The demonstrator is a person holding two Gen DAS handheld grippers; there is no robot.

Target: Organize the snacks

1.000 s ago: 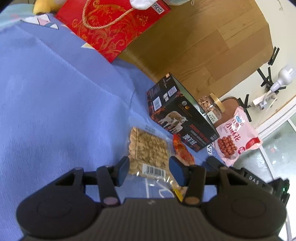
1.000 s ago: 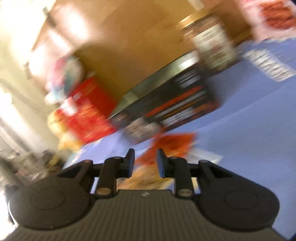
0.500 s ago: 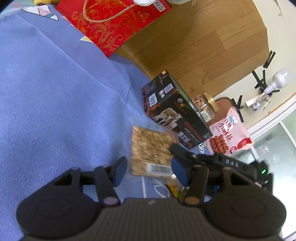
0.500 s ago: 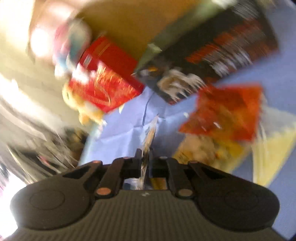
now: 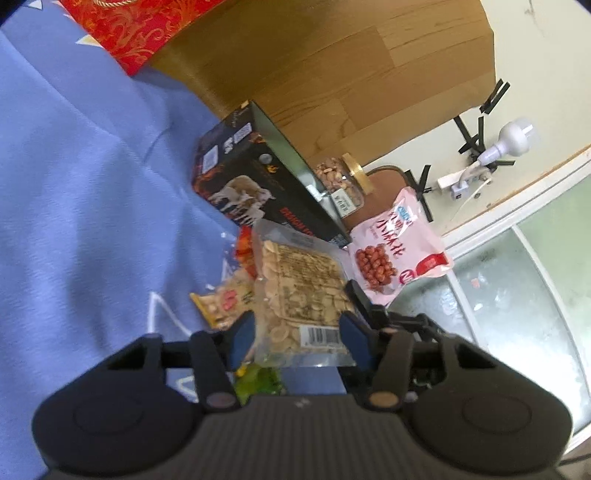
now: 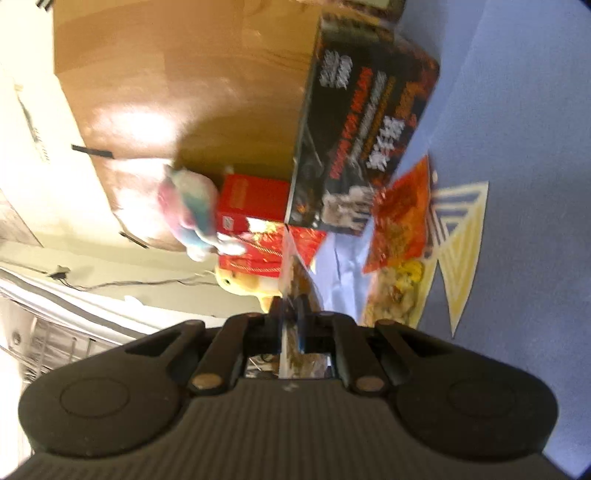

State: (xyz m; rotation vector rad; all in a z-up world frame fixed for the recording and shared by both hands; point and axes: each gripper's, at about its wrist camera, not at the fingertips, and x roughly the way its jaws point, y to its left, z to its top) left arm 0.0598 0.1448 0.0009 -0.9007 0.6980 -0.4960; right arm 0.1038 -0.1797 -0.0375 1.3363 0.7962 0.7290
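Since a second ago our right gripper [image 6: 286, 314] has clamped the clear bag [image 5: 303, 291] and lifted it; our left gripper [image 5: 295, 338], closing, straddles it unpressed. Jar [image 5: 341, 181] holds nuts.

A bed [image 5: 74, 192] covered with a blue sheet [image 5: 66, 258] bearing pale printed shapes was seen as the carrying surface. A black box [image 5: 255, 192] was stood on it near the far edge, by a wooden headboard [image 5: 332, 66]. Just beside the box, an orange-red snack packet [image 6: 402, 218] was laid flat on the sheet, overlapping a yellow snack packet [image 5: 221, 302]. A pink bag of red nuts [image 5: 395, 251] was set at the bed's edge, and a red gift bag [image 5: 129, 33] was propped at the far corner.
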